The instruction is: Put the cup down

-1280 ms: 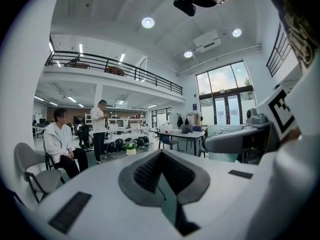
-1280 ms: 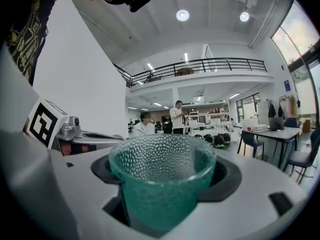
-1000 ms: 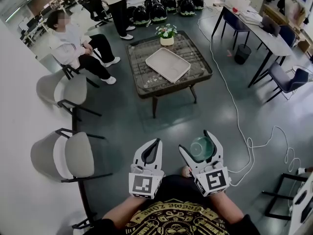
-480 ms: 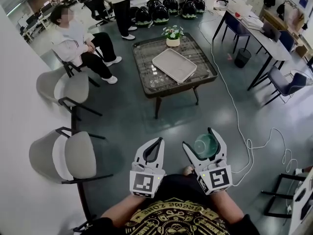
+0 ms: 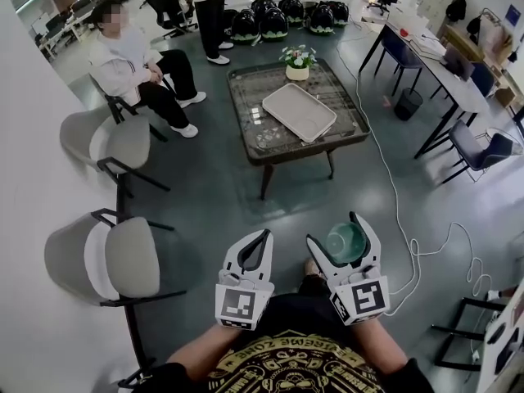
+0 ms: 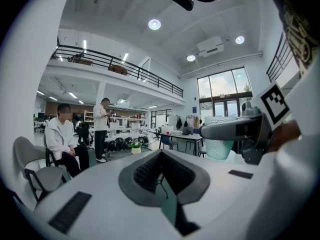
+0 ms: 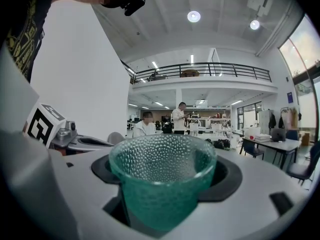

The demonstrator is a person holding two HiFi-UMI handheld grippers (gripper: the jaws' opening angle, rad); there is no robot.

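Note:
A green dimpled glass cup [image 5: 347, 244] is held upright in my right gripper [image 5: 342, 234], which is shut on it, close to my body and high above the floor. In the right gripper view the cup [image 7: 162, 169] fills the space between the jaws of the right gripper [image 7: 165, 186]. My left gripper [image 5: 258, 248] is beside it on the left, shut and holding nothing. In the left gripper view the jaws of the left gripper [image 6: 162, 156] meet at the tip, and the cup [image 6: 219, 145] shows off to the right.
A low glass-topped coffee table [image 5: 332, 142] stands ahead with a white tray [image 5: 299, 111] and a small flower pot [image 5: 297, 60] on it. Two grey chairs [image 5: 123, 256] are on the left, near a seated person [image 5: 131, 64]. A white cable [image 5: 395, 195] crosses the floor on the right by a desk [image 5: 446, 72].
The head view has shifted a little, so the table and tray sit slightly further right. Both grippers keep the same pose and the cup stays held.

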